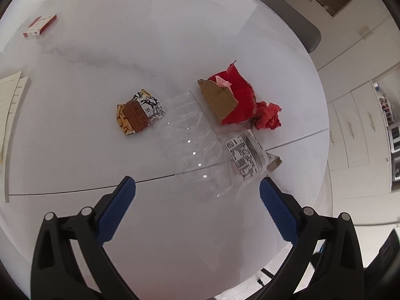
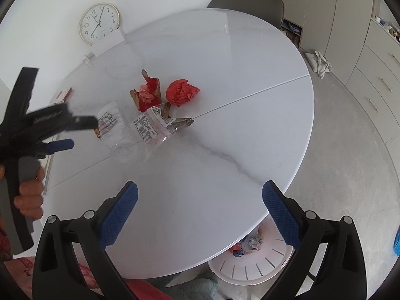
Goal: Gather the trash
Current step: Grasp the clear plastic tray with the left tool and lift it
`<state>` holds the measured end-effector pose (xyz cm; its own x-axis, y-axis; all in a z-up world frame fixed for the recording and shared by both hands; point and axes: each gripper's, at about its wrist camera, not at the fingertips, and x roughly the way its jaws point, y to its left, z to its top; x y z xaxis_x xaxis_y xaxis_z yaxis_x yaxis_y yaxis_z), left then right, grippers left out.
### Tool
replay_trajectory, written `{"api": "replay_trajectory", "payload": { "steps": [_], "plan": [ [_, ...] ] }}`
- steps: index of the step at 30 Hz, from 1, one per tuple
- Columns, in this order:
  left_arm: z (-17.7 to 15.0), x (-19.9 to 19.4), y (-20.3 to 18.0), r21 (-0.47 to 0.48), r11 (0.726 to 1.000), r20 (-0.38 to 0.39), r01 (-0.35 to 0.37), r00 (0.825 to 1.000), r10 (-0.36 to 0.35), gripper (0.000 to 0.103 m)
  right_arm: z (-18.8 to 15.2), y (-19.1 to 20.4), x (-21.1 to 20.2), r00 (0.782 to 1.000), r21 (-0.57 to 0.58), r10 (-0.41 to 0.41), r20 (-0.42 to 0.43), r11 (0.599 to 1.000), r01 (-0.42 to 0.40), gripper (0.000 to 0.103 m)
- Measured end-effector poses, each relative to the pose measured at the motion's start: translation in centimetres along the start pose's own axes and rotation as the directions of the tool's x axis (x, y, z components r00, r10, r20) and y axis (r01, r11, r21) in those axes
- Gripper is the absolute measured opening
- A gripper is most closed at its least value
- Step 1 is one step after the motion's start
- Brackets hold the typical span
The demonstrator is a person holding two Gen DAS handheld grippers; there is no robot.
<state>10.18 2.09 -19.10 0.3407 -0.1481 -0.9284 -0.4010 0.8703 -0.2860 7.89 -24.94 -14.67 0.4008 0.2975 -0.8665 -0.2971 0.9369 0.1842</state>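
Here, target: the clear plastic wrapper lies mid-table, just ahead of the left gripper.
Neighbours: snack packet left, red torn box far right.
Left gripper: wide open, empty.
Right gripper: wide open, empty, well short.
Advice: the film looks slippery; the left gripper should pinch a crumpled fold.
Destination: white basket under the table's near edge.

Wall clock, grey chair, red box, possibly a notebook.

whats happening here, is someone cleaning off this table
A person holds a gripper in each hand over a round white table strewn with trash. The left gripper is open, right by a clear plastic bottle lying on its side. Beside it lie a snack wrapper, a torn red box and crumpled red paper. The right gripper is open and empty. A white bin waits under the table edge.
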Motion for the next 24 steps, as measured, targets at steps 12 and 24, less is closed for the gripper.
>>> {"api": "replay_trajectory", "payload": {
  "steps": [12, 24],
  "plan": [
    [3.0, 6.4, 0.1, -0.236, 0.965, -0.088, -0.118, 0.991, 0.100, 0.091, 0.0, -2.1, 0.9, 1.000, 0.080, -0.012, -0.020, 0.997, 0.014, 0.099],
    [2.5, 7.5, 0.1, -0.207, 0.973, -0.139, -0.099, 0.988, 0.071, 0.067, 1.1, -0.2, 2.4, 0.999, 0.021, 0.005, -0.041, 1.000, -0.004, 0.099]
  ]
}}
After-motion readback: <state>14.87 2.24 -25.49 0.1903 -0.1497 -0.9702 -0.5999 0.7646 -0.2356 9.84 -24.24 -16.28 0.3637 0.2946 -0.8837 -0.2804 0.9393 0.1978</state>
